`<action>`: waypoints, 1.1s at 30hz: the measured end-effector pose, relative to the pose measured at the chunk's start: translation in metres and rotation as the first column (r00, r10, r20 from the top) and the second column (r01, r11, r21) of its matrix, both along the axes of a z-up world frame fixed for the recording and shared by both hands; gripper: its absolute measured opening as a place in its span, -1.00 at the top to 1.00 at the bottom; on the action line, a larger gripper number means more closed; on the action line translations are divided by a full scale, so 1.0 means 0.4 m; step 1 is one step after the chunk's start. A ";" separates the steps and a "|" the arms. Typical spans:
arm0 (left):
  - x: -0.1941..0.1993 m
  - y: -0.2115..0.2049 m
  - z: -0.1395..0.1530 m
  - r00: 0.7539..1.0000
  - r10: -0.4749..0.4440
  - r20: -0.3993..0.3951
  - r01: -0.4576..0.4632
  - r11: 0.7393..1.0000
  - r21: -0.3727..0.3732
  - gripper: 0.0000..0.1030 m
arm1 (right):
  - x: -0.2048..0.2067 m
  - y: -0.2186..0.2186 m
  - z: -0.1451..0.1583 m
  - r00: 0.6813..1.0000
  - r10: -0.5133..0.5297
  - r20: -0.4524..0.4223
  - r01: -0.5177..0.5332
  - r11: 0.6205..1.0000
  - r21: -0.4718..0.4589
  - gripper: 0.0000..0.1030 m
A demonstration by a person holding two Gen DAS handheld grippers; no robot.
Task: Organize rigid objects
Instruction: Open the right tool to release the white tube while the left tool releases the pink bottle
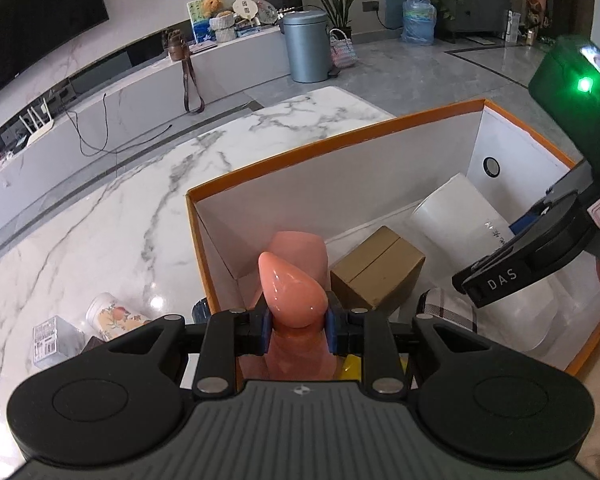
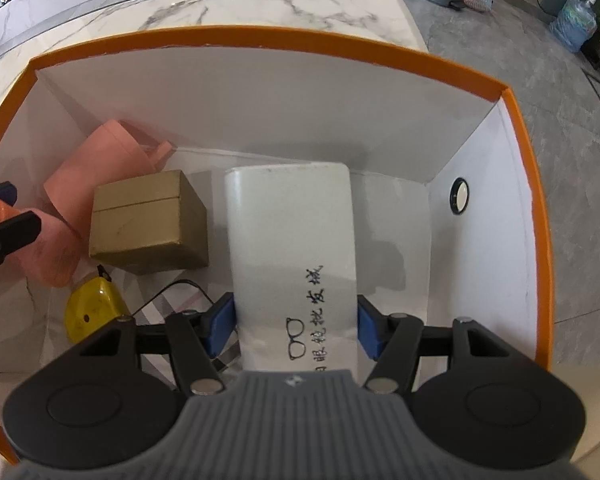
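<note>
Bench: marble-topped bench (image 1: 111, 208) carrying an orange-rimmed box (image 2: 259, 36) with white walls.
Left tool (image 1: 295, 322): clamped on a glossy peach-pink piece (image 1: 295, 288), low over the box's left end.
Right tool (image 2: 295, 328): blue pads pressed on a white case (image 2: 291, 232) with handwriting, inside the box.
Alongside: gold box (image 2: 147, 220), yellow object (image 2: 91, 312).
</note>
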State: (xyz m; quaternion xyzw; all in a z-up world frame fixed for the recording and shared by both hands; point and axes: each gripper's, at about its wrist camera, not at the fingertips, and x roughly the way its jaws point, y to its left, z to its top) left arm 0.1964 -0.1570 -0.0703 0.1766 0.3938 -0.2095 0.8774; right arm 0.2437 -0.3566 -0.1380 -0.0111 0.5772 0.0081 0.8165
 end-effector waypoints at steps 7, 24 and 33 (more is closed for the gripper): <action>0.002 -0.004 -0.009 0.999 -0.011 0.032 0.011 1.000 0.006 0.45 | -0.008 0.000 0.003 1.000 0.004 0.018 -0.004 1.000 0.009 -0.21; -0.007 -0.017 -0.022 0.998 -0.059 -0.011 0.060 0.997 0.048 0.17 | -0.007 -0.007 0.006 1.000 -0.002 0.025 0.001 0.999 0.032 -0.35; -0.027 0.010 0.022 0.999 -0.038 0.014 0.038 0.999 -0.032 -0.36 | -0.016 0.003 0.018 0.998 -0.005 0.055 0.005 1.000 0.001 -0.66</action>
